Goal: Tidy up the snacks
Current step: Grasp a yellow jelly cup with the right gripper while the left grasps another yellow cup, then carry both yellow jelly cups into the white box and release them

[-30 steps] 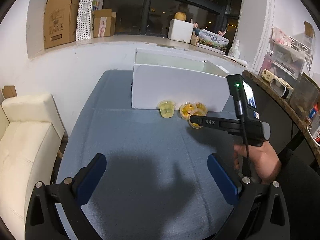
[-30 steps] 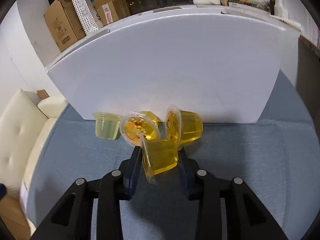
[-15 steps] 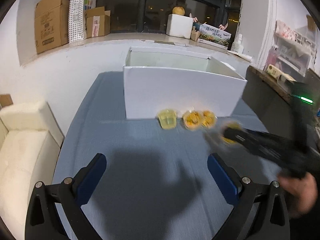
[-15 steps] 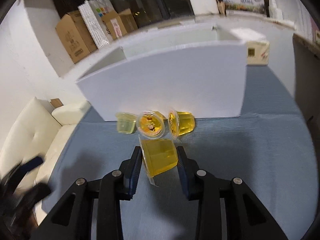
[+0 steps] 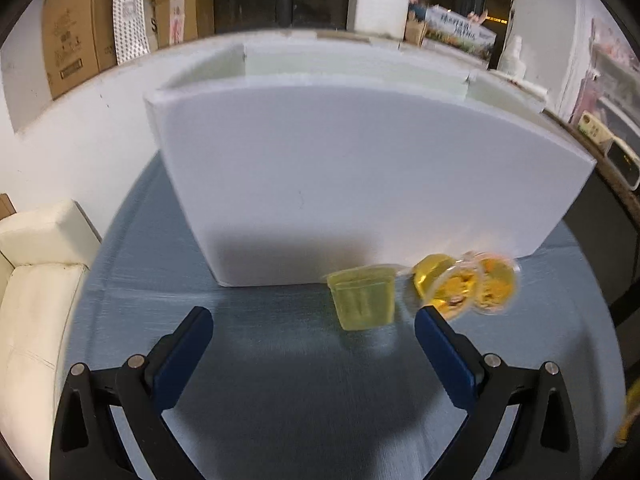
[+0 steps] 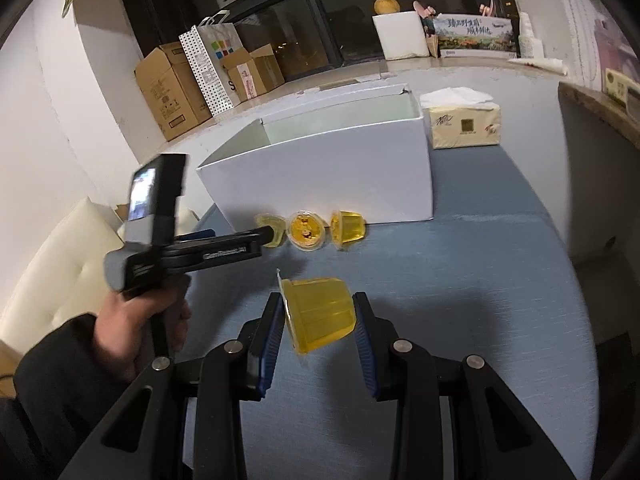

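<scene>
My right gripper is shut on a yellow jelly cup and holds it above the blue table, back from the white box. Three jelly cups lie in front of the box: a pale green one, an orange one with fruit and a yellow one on its side. My left gripper is open, low over the table, with the pale green cup just ahead between its fingers. It also shows in the right wrist view, its tip by the pale cup.
A tissue pack sits right of the box. A cream sofa stands left of the table. Cardboard boxes and a dotted bag stand on the ledge behind. A dark counter borders the right.
My left gripper has moved forward to the cups by the box. My right gripper has lifted the yellow cup up and back from the box.
</scene>
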`<action>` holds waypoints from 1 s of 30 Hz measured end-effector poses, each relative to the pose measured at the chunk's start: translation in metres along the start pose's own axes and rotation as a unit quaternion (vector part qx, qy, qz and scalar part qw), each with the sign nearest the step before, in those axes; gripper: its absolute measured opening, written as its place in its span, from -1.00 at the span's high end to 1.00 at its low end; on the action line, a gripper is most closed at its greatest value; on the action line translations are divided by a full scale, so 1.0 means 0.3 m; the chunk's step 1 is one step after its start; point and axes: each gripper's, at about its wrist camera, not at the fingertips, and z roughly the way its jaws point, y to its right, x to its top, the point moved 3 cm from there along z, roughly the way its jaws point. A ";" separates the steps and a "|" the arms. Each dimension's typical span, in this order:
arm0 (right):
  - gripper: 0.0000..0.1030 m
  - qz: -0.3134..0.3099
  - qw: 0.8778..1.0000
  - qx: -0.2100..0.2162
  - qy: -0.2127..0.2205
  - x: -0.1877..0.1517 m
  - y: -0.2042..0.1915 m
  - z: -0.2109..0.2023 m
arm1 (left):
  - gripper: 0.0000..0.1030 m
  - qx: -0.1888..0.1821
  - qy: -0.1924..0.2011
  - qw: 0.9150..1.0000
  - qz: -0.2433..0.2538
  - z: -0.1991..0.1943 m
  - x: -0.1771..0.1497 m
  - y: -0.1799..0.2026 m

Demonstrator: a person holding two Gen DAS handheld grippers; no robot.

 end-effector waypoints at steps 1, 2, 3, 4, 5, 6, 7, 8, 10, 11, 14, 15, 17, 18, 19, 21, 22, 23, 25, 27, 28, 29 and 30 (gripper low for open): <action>0.27 0.003 1.000 0.001 0.002 0.002 0.007 -0.004 | -0.99 -0.001 -0.004 1.000 0.002 0.018 -0.002 0.003; 0.27 0.005 1.000 -0.001 0.003 0.002 0.013 -0.007 | -0.99 0.001 -0.009 1.000 0.003 0.036 -0.003 0.004; 0.27 0.006 1.000 -0.002 0.003 0.001 0.018 -0.009 | -0.89 0.000 -0.017 1.000 0.000 0.051 0.002 -0.001; 0.27 0.007 1.000 -0.002 0.003 0.001 0.023 -0.010 | -0.73 -0.007 -0.018 1.000 -0.004 0.058 0.009 -0.004; 0.27 0.010 1.000 -0.002 0.004 0.002 0.027 -0.010 | -0.69 -0.004 -0.015 1.000 -0.003 0.061 0.018 -0.006; 0.28 0.011 1.000 -0.001 0.003 0.002 0.029 -0.009 | -0.53 -0.004 -0.016 1.000 0.003 0.064 0.023 -0.004; 0.28 0.012 1.000 -0.001 0.003 0.002 0.030 -0.008 | -0.29 -0.002 -0.016 1.000 0.011 0.065 0.028 0.002; 0.28 0.012 1.000 0.000 0.003 0.004 0.031 -0.007 | -0.18 -0.006 -0.016 1.000 0.023 0.065 0.032 0.013; 0.28 0.013 1.000 0.001 0.004 0.004 0.030 -0.006 | 0.18 -0.015 -0.019 0.999 0.035 0.065 0.036 0.033; 0.28 0.013 1.000 0.002 0.004 0.004 0.028 -0.005 | 0.24 -0.016 -0.020 0.999 0.037 0.065 0.038 0.041; 0.28 0.011 1.000 0.003 0.005 0.000 0.017 -0.008 | 0.27 -0.019 -0.019 0.999 0.033 0.066 0.040 0.046; 0.28 0.010 1.000 0.004 0.005 -0.001 0.015 -0.010 | 0.29 -0.023 -0.019 0.999 0.032 0.063 0.038 0.058; 0.28 0.010 1.000 0.003 0.007 0.000 0.017 -0.013 | 0.31 -0.026 -0.020 0.999 0.029 0.051 0.029 0.058; 0.28 0.011 1.000 0.004 0.007 0.001 0.019 -0.013 | 0.31 -0.029 -0.018 0.999 0.028 0.042 0.023 0.057; 0.27 0.012 1.000 0.004 0.007 0.002 0.019 -0.013 | 0.31 -0.030 -0.015 0.999 0.026 0.027 0.017 0.054; 0.28 0.013 1.000 0.006 0.008 0.004 0.019 -0.013 | 0.31 -0.034 -0.009 0.999 0.024 -0.009 -0.015 0.057; 0.28 0.013 1.000 0.008 0.009 0.005 0.016 -0.012 | 0.31 -0.036 -0.005 0.999 0.024 -0.031 -0.024 0.052; 0.28 0.012 1.000 0.009 0.009 0.006 0.013 -0.013 | 0.31 -0.036 0.003 0.999 0.024 -0.062 -0.034 0.056; 0.28 0.012 1.000 0.013 0.013 0.011 0.010 -0.015 | 0.31 -0.042 0.022 0.998 0.028 -0.130 -0.052 0.074; 0.27 0.011 1.000 0.018 0.015 0.023 0.005 -0.013 | 0.31 -0.043 0.042 0.998 0.033 -0.197 -0.058 0.083; 0.27 0.010 1.000 0.019 0.016 0.031 0.003 -0.012 | 0.31 -0.048 0.053 0.997 0.033 -0.237 -0.057 0.086; 0.27 0.010 1.000 0.020 0.021 0.046 0.001 -0.011 | 0.31 -0.051 0.063 0.996 0.031 -0.280 -0.042 0.083; 0.27 0.011 0.999 0.022 0.023 0.057 0.001 -0.010 | 0.31 -0.053 0.074 0.995 0.030 -0.323 -0.041 0.085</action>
